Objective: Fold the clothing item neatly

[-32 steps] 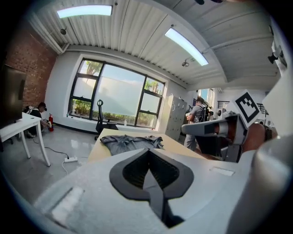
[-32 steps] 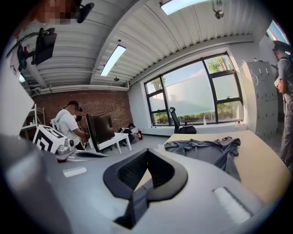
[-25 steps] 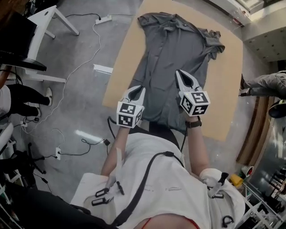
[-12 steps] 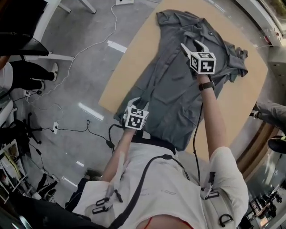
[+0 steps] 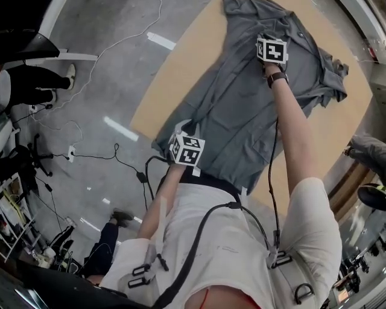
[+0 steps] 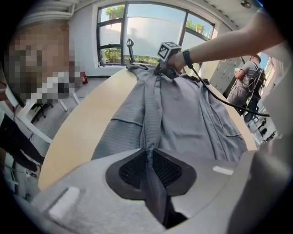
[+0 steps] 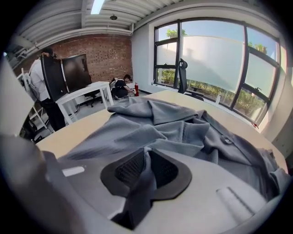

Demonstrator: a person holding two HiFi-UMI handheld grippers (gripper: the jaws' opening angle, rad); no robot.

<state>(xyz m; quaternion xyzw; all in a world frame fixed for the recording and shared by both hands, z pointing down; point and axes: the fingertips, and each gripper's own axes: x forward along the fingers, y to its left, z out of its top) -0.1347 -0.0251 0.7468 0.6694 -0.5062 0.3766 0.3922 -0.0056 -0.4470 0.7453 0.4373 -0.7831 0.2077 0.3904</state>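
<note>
Grey shirt (image 5: 235, 102): collar end beyond the head view's top edge, near hem behind the person's torso (image 5: 223, 241).

A grey concrete floor (image 5: 90, 90) with loose cables (image 5: 120, 163) lay around a pale wooden table (image 5: 181, 72). Tall dark-framed windows (image 7: 215, 59) let in bright daylight, and an office chair (image 7: 182, 75) stood before them. A red brick wall (image 7: 107, 48) rose behind a white desk (image 7: 87, 93), under a ceiling strip light (image 7: 97, 6).

White shirt (image 5: 238, 256) — black strap (image 5: 199, 241), marker-cubed left gripper (image 5: 181, 128)
</note>
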